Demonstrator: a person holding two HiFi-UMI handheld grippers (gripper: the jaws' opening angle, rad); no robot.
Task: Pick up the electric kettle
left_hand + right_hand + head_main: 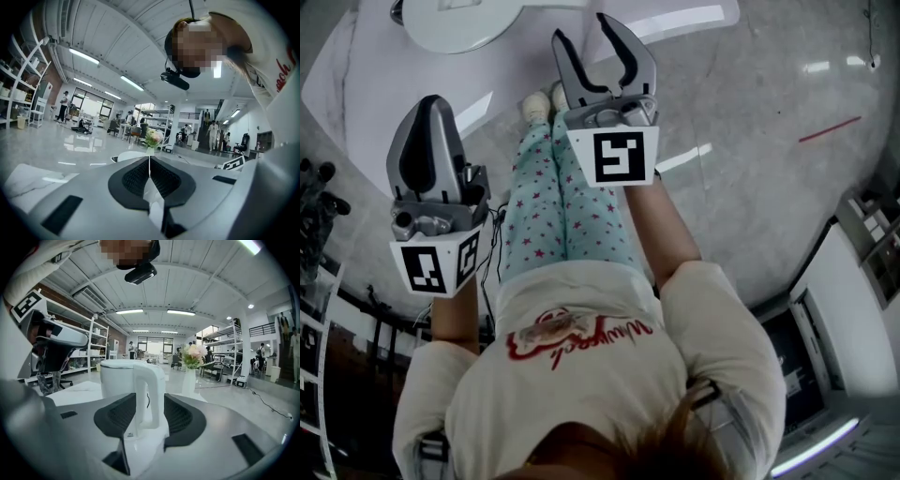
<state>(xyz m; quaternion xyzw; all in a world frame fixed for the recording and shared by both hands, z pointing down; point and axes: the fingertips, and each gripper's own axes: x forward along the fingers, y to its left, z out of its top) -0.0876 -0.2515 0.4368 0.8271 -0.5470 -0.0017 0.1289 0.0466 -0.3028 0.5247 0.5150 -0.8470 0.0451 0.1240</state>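
While my right gripper (145, 401) gapes wide, framing the handle of the kettle (126, 380) on the table (70, 391), I'm approaching: next, advance and squeeze. My left gripper (149, 159) is closed, empty.

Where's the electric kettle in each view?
Head view: can't pick it out; the space past the right gripper runs off the top edge.
Left gripper view: not made out.
Right gripper view: electric kettle, centre, handle seen between the open jaws.
Landmark: flower vase, dead ahead in the left gripper view, right of the kettle in the right one.
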